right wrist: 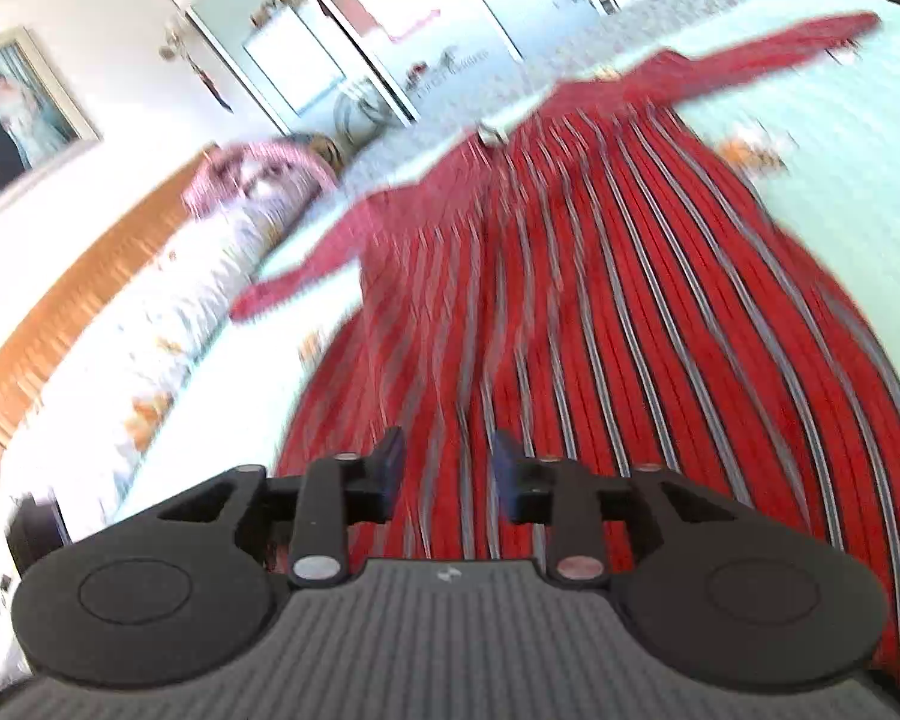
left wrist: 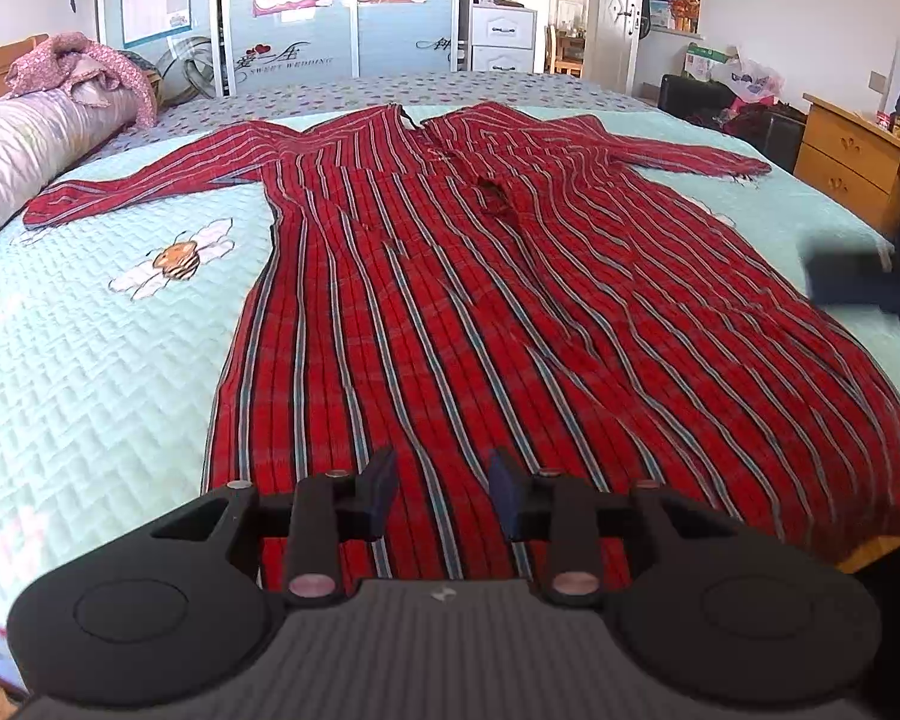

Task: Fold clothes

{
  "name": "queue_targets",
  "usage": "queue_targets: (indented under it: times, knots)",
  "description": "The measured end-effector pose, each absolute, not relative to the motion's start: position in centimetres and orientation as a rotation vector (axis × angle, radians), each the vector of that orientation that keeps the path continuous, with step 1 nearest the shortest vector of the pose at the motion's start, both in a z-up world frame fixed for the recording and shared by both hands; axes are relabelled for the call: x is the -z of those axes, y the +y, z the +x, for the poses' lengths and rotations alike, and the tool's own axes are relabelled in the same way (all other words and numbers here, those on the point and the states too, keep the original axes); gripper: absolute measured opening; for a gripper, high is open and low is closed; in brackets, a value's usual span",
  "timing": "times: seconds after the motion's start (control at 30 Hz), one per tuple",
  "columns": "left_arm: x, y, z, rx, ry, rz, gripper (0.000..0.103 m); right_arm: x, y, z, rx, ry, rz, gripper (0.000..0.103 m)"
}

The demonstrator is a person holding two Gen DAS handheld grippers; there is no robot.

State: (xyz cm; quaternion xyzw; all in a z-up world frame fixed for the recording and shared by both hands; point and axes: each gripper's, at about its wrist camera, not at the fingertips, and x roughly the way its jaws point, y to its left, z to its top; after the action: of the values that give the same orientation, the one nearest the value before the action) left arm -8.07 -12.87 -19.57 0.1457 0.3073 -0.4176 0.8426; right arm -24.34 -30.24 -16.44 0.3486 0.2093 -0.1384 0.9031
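A long red dress [left wrist: 450,300] with thin grey-blue stripes lies spread flat on the bed, both sleeves stretched out to the sides, its hem toward me. My left gripper [left wrist: 443,495] hovers above the hem, jaws apart with nothing between them. In the right wrist view, which is blurred, the same dress [right wrist: 600,312] runs away from me, and my right gripper [right wrist: 449,471] stands open above its skirt with an empty gap. A dark blurred shape [left wrist: 864,285] at the right edge of the left wrist view looks like the right gripper.
The bed has a pale green quilt [left wrist: 90,360] with a bee and flower patch. A rolled duvet [left wrist: 36,150] and pink cloth [left wrist: 84,66] lie at the far left by the headboard. A wooden desk [left wrist: 858,150] stands to the right, wardrobes [left wrist: 300,12] behind.
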Motion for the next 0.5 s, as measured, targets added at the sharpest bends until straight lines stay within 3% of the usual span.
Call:
queue_targets:
  times: [0.23,0.5]
  knots:
    - [20.4,-13.8,-5.9,0.936,0.654,0.232,0.038,14.0,-39.8,-11.0,0.241,0.437,0.73,0.04]
    - [20.5,-14.9,-1.5,1.0,0.701,0.12,0.038,19.3,-50.5,6.3,0.255,0.522,0.879,0.04]
